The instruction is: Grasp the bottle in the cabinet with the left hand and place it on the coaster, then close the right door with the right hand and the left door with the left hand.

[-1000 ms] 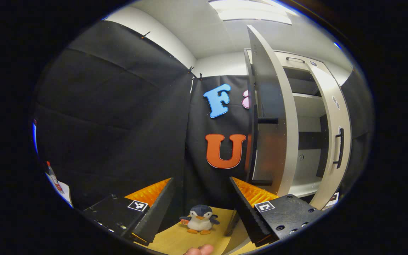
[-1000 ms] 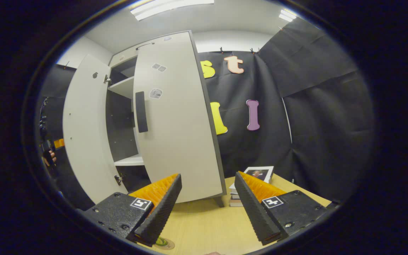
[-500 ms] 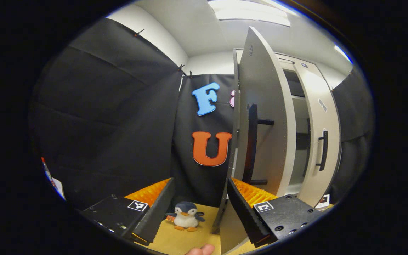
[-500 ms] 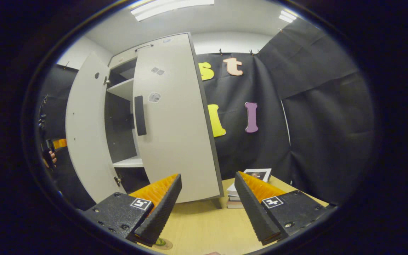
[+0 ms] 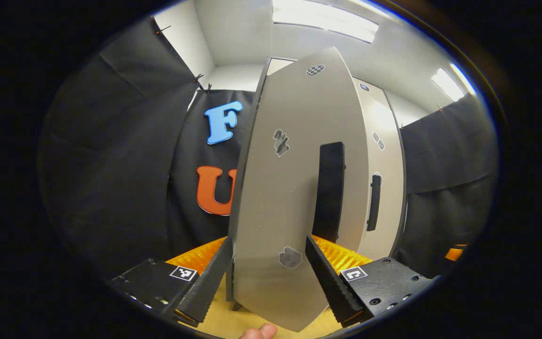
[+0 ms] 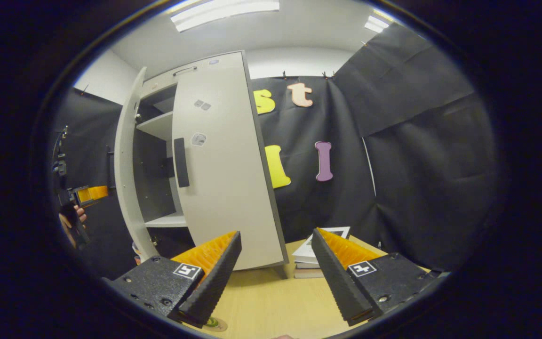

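Left gripper view: the left gripper (image 5: 268,278), jaws wide, faces the half-swung left door (image 5: 294,188); right door (image 6: 221,169) looks nearly shut, right gripper (image 6: 275,278) gaping, bottle's whereabouts unclear.

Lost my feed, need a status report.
Both tongs open, left, right. Left door swinging shut, right door closed. Nothing blocking.

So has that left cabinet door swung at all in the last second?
Yes. In the right gripper view the left door has swung toward shut, narrowing the gap to the right door, which has stayed put.
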`<state>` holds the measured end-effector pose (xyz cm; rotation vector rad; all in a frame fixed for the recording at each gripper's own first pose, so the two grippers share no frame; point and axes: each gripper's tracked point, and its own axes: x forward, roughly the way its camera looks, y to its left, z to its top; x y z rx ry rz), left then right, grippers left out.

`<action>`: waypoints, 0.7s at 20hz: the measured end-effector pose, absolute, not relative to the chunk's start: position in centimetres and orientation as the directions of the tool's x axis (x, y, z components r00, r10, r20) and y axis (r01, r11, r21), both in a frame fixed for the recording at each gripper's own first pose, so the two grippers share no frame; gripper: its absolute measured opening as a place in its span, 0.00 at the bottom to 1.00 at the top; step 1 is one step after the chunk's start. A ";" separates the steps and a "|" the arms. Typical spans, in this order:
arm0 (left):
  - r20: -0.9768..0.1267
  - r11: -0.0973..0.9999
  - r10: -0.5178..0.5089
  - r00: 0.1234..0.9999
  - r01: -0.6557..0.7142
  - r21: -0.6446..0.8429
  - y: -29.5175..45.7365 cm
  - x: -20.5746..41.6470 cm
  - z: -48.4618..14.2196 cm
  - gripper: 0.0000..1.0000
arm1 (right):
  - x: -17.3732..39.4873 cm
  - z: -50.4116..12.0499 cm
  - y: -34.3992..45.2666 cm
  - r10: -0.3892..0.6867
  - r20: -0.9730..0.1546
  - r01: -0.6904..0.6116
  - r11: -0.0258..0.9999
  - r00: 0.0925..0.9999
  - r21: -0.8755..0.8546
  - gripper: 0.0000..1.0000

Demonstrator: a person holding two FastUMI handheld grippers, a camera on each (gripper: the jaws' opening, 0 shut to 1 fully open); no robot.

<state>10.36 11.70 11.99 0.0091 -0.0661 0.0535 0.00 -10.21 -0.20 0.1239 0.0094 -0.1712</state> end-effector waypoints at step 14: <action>0.085 0.992 0.105 0.991 -0.110 0.056 9.8 8.2 10.3 1.00 | 1.6 -0.4 -8.2 -0.126 -0.040 0.130 0.985 0.991 0.116 0.98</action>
